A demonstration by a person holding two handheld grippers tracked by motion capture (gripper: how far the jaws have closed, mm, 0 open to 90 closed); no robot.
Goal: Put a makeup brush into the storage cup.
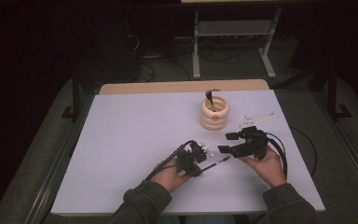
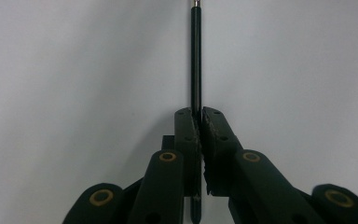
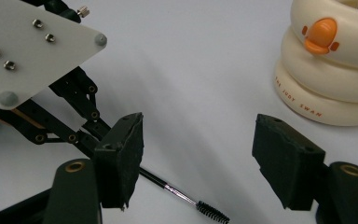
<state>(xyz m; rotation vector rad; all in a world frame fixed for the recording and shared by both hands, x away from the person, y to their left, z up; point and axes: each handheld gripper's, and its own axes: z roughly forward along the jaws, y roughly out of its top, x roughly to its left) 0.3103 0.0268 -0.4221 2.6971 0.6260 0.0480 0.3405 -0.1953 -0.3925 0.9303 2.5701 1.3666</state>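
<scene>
My left gripper (image 1: 204,164) (image 2: 199,116) is shut on a thin black wand (image 2: 196,60), a brush with a spiral tip (image 3: 212,212) that lies low over the white table (image 1: 135,135). The wand (image 1: 219,161) points right toward my right gripper (image 1: 227,142) (image 3: 198,158), which stands open just above the brush tip with nothing between its jaws. A cream ringed holder (image 1: 214,112) (image 3: 331,70) with an orange duck bill stands behind the right gripper, a dark-handled tool (image 1: 209,96) sticking out of it.
The table's far wooden edge (image 1: 182,87) runs behind the holder. Beyond it stands a metal desk frame (image 1: 233,42) with cables on the floor. Both of the person's sleeves (image 1: 144,205) come in at the table's near edge.
</scene>
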